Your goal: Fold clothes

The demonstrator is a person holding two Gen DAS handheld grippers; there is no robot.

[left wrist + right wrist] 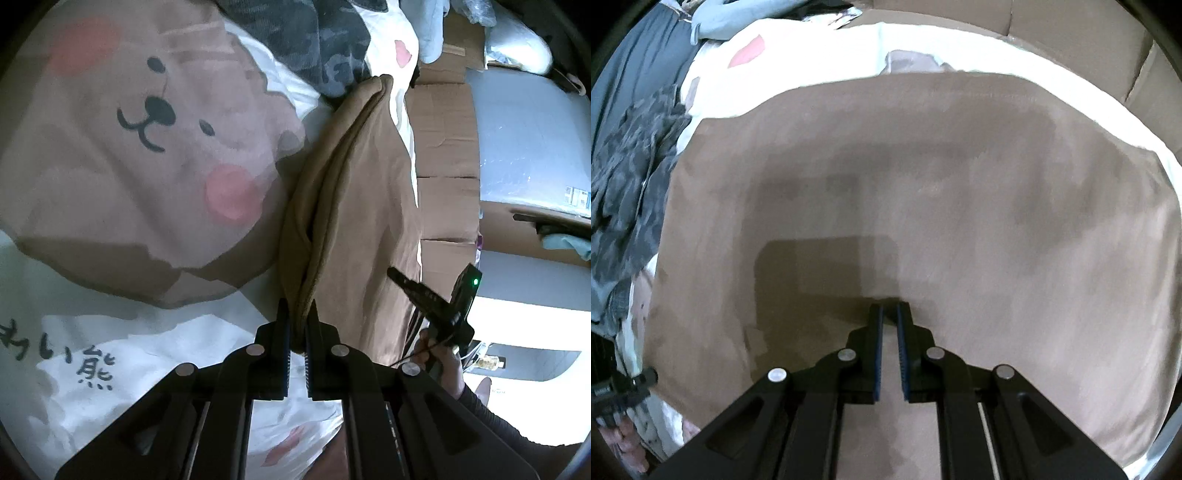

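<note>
A brown garment [369,221] lies folded on a bed, its thick doubled edge running up the middle of the left wrist view. My left gripper [298,314] is shut on that folded edge at its near end. The right wrist view is mostly filled by the same brown garment [960,184], spread flat and smooth. My right gripper [890,308] has its fingers nearly together, with the tips low over the cloth and casting a shadow, and I see no fabric pinched between them. The left wrist view also shows the right gripper [399,277], held by a hand [443,362] over the garment's right side.
The bed cover [129,147] is white with a large bear face print. A dark camouflage garment [314,44] and a pale blue cloth [428,29] lie at the far end. Cardboard boxes [443,147] line the bed's right edge. The camouflage garment [624,166] lies left of the brown one.
</note>
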